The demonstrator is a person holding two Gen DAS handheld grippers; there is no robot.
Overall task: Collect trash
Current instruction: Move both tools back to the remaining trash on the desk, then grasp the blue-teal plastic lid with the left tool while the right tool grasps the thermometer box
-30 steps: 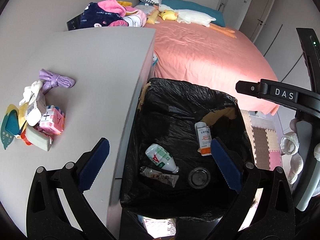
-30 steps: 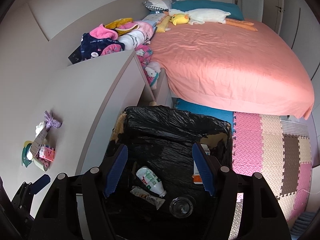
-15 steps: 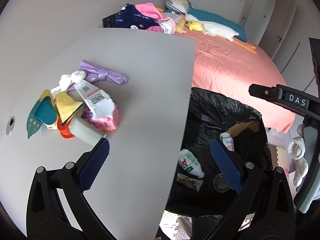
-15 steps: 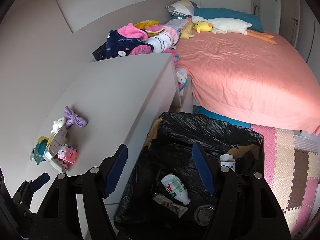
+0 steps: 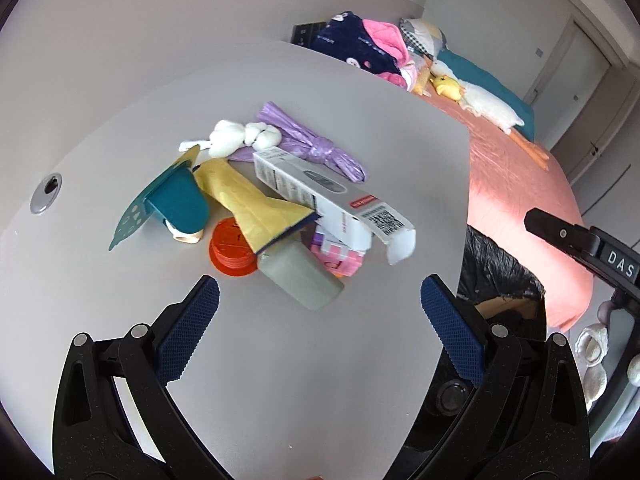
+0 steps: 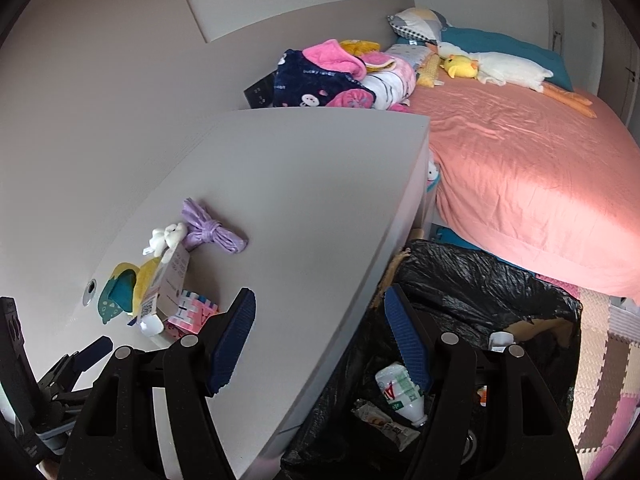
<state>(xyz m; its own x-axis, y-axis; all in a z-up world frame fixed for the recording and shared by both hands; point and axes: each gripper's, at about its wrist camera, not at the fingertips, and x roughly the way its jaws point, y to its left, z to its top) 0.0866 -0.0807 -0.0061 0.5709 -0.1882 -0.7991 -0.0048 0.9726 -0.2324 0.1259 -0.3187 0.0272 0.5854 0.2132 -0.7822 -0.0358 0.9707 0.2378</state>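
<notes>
A heap of clutter lies on the grey desk (image 5: pixel 304 360): a white carton (image 5: pixel 332 196), a yellow pouch (image 5: pixel 256 204), an orange lid (image 5: pixel 230 250), a pale block (image 5: pixel 300 276), a pink toy block (image 5: pixel 340 258), a knotted purple bag (image 5: pixel 316 148) and a teal piece (image 5: pixel 176 200). My left gripper (image 5: pixel 320 328) hangs open just in front of the heap, nothing between its pads. My right gripper (image 6: pixel 320 336) is open over the desk's edge and the black-lined bin (image 6: pixel 480 292), which holds a white bottle (image 6: pixel 400 394) and a wrapper (image 6: pixel 384 424).
A bed with a pink sheet (image 6: pixel 532 184) stands beyond the bin, with a plush goose (image 6: pixel 508 68) and folded clothes (image 6: pixel 340 80) near the desk's far end. Foam floor mats (image 6: pixel 608 384) lie at the right. A metal grommet (image 5: pixel 46 192) sits in the desk.
Both grippers have swung left, away from the bin and toward the desk. The heap of clutter now sits right in front of the left gripper. Both stay open.
</notes>
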